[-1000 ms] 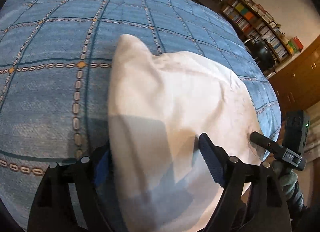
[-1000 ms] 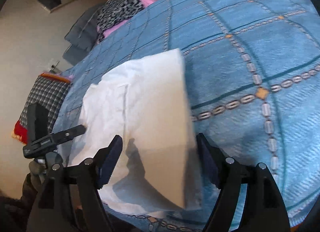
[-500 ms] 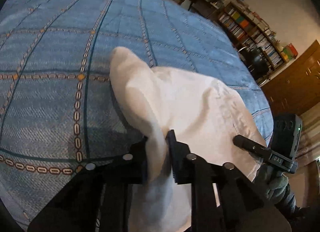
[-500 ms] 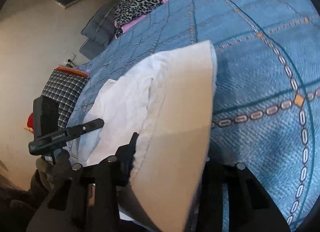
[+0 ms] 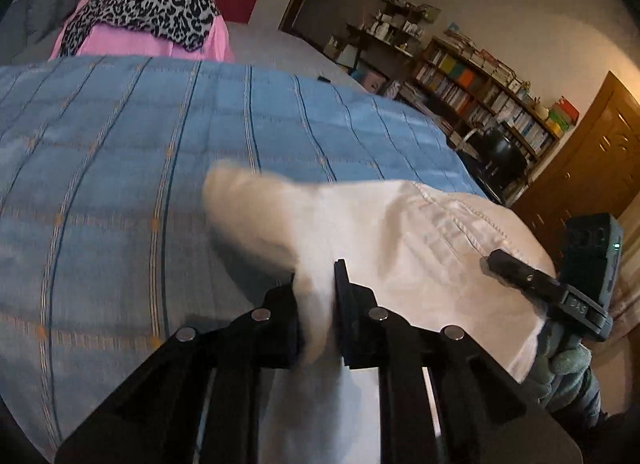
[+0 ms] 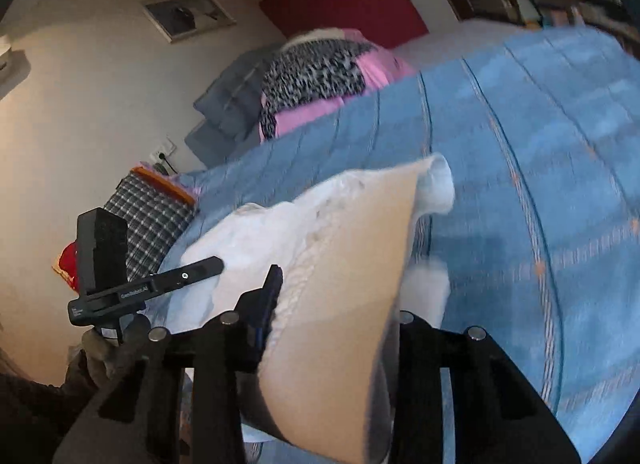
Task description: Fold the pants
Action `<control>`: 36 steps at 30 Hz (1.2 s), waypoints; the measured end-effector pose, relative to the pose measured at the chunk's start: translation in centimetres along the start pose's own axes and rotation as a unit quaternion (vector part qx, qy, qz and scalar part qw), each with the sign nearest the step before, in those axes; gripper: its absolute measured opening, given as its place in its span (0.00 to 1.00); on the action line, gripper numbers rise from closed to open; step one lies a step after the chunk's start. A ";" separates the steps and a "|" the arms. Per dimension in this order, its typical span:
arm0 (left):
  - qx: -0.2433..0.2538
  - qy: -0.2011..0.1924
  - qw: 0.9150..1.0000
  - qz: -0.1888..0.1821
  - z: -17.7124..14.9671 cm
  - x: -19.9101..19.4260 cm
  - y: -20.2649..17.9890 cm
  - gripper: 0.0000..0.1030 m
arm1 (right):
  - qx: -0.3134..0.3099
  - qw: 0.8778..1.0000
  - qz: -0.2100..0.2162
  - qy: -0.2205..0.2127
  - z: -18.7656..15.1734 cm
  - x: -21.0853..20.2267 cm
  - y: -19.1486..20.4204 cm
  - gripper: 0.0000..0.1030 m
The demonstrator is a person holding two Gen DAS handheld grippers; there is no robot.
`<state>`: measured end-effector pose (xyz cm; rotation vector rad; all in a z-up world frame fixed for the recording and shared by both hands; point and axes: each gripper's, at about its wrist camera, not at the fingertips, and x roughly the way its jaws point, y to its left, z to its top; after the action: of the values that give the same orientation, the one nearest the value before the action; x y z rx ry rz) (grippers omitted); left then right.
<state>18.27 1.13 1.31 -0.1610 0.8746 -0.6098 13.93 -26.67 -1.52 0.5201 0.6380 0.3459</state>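
Observation:
White pants (image 5: pixel 420 248) lie on a blue checked bedspread (image 5: pixel 120 183). Their near edge is raised off the bed. My left gripper (image 5: pixel 316 276) is shut on a bunched fold of that edge, with cloth standing up between its black fingers. In the right wrist view the pants (image 6: pixel 352 248) rise as a broad lifted flap. My right gripper (image 6: pixel 340 292) is shut on it, and the cloth hides its right finger. Each view shows the other gripper at the side: the right one (image 5: pixel 548 292) and the left one (image 6: pixel 152 288), both at the pants' edge.
A pink and leopard-print pile (image 5: pixel 148 19) sits at the far end of the bed. Bookshelves (image 5: pixel 480 91), a black chair (image 5: pixel 504 151) and a brown wardrobe (image 5: pixel 592 151) stand to the right. Checked cloth (image 6: pixel 148 219) and grey folded blankets (image 6: pixel 228 111) lie on the left.
Both grippers went from open around the pants' near edge to shut on it. They then rose with the cloth, and both views tilted up toward the room.

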 end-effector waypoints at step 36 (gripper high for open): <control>0.097 0.103 0.990 0.000 3.4 9.2 10.8 0.54 | 0.243 0.962 -0.063 0.108 -4.4 11.0 -6.4 0.69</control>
<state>30.08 4.42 -6.72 0.0793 1.0075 -0.7168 20.29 -25.32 -13.26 0.9143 0.9728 0.1203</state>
